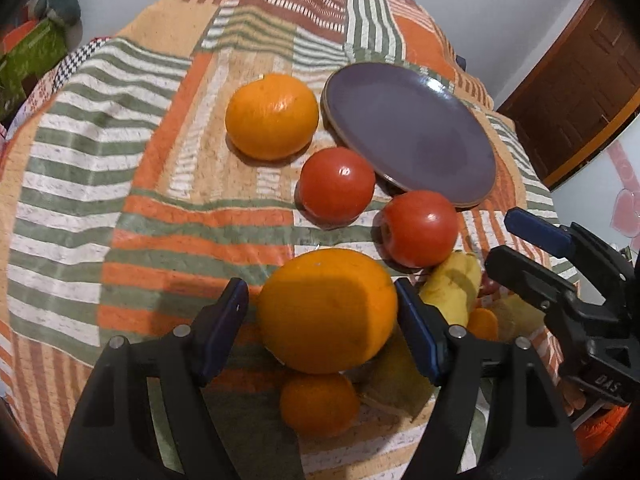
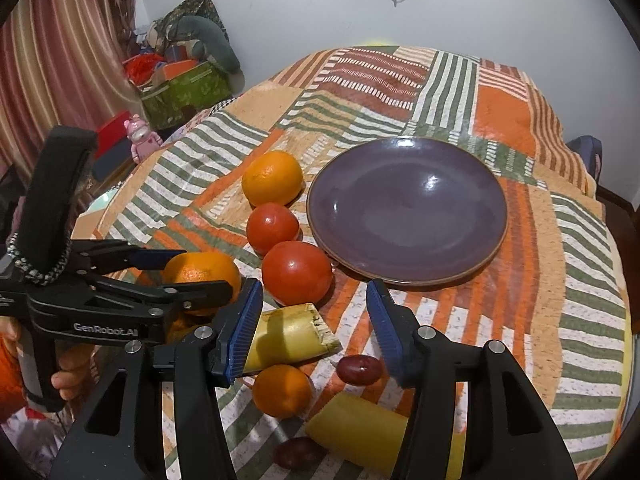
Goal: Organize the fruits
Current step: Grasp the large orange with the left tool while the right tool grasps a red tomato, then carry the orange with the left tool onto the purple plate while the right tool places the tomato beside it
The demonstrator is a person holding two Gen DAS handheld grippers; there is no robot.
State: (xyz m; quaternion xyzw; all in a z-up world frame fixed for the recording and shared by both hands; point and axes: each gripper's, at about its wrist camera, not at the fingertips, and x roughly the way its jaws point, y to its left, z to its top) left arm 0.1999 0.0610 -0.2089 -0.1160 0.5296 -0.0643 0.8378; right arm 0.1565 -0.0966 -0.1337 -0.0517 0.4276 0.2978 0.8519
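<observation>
A purple plate [image 2: 408, 208] lies on the patterned cloth, also in the left wrist view [image 1: 408, 128]. My left gripper [image 1: 322, 320] stands open around a big orange [image 1: 326, 310]; its right pad is at the skin and the left pad is apart. In the right wrist view that gripper [image 2: 192, 276] brackets the same orange [image 2: 202, 270]. My right gripper [image 2: 314, 330] is open and empty above banana pieces [image 2: 288, 336], a small orange [image 2: 282, 390] and grapes [image 2: 358, 369]. Two tomatoes [image 2: 296, 272] [image 2: 272, 227] and another orange [image 2: 272, 178] sit left of the plate.
The table drops off at the left, where boxes and a pink toy [image 2: 142, 138] stand by a curtain. A wooden door [image 1: 572, 92] is at the far right. A second banana piece [image 2: 360, 428] and a dark grape [image 2: 298, 453] lie near the front edge.
</observation>
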